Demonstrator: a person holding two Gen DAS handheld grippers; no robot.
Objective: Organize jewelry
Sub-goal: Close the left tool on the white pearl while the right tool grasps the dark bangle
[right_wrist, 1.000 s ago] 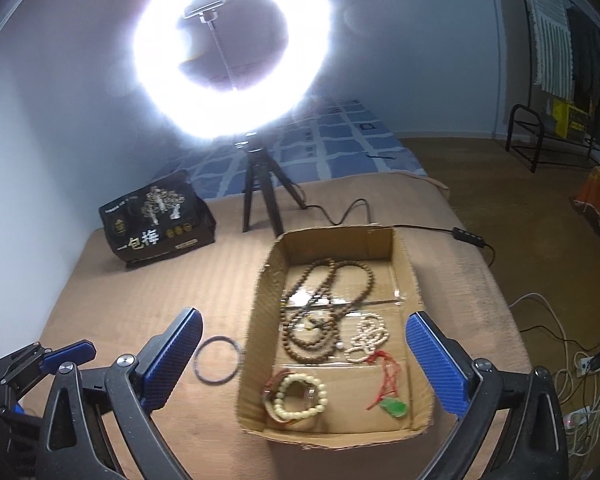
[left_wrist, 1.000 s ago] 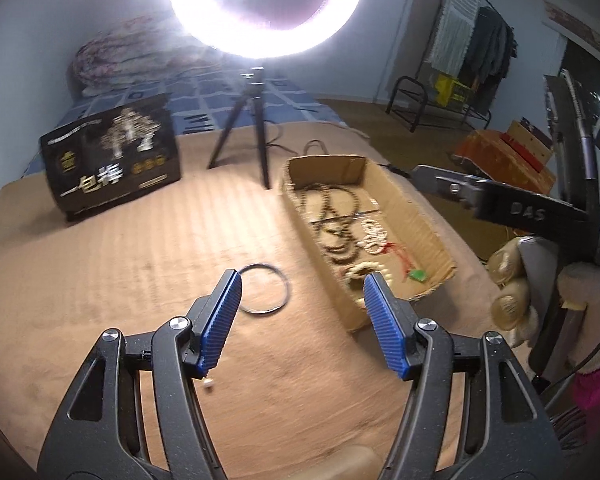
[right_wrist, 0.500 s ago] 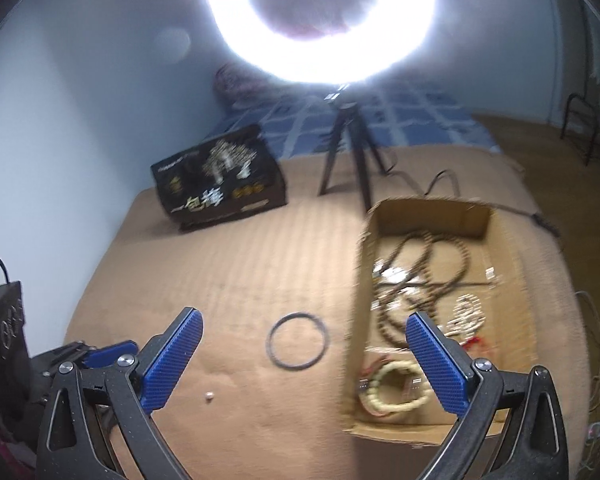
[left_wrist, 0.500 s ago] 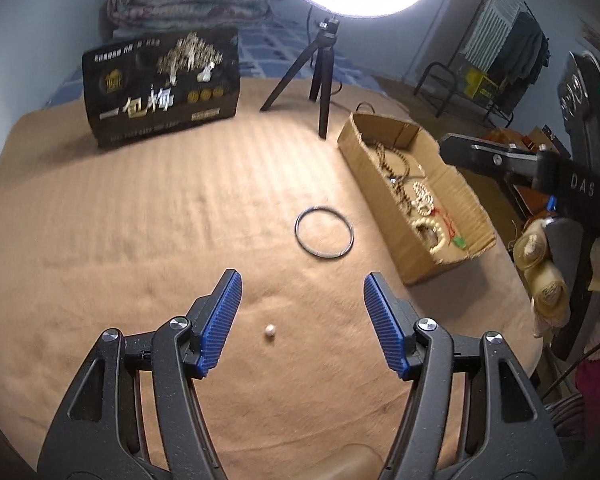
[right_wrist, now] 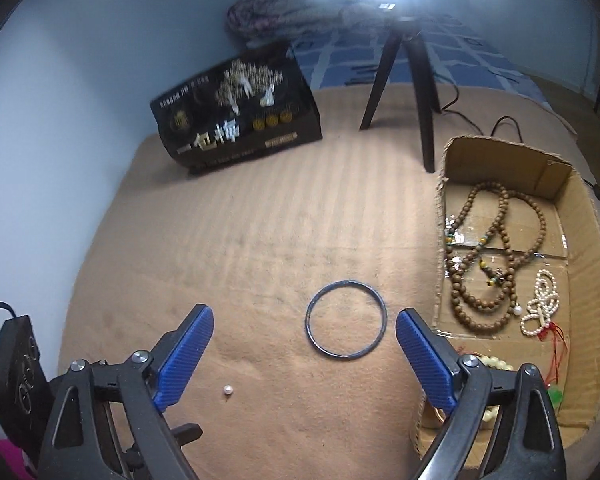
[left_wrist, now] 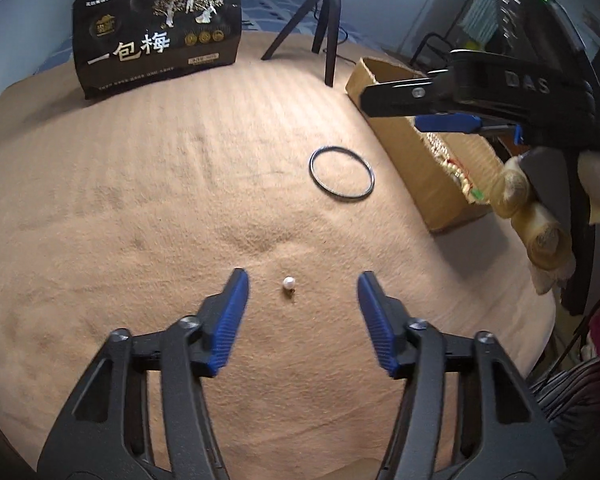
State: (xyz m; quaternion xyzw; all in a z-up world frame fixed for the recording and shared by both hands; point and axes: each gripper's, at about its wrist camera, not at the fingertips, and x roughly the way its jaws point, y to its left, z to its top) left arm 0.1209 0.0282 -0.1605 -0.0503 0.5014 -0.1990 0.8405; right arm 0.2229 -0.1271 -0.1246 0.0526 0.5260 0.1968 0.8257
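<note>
A small white pearl [left_wrist: 288,282] lies on the tan cloth between the blue fingertips of my left gripper [left_wrist: 302,276]. Its jaws are closing, and neither pad touches the pearl. Farther off lies a thin dark bangle [left_wrist: 342,200], flat on the cloth. My right gripper [right_wrist: 304,314] hovers over the bangle's [right_wrist: 346,356] near left side. Its jaws are wide and closing, with nothing gripped. The same pearl [right_wrist: 228,390] shows by its left finger. A cardboard box [right_wrist: 584,248] at the right holds brown bead necklaces [right_wrist: 500,240] and pale bracelets.
A black printed package [left_wrist: 156,36] stands at the back of the cloth. A ring-light tripod [left_wrist: 328,28] stands between it and the cardboard box [left_wrist: 412,152]. A person's gloved hand [left_wrist: 532,208] holds the right gripper [left_wrist: 420,108] over the box's edge.
Both grippers have come down closer to the cloth. The left now frames the pearl. The right has shifted left from over the box to the bangle. Both pairs of jaws have narrowed.
</note>
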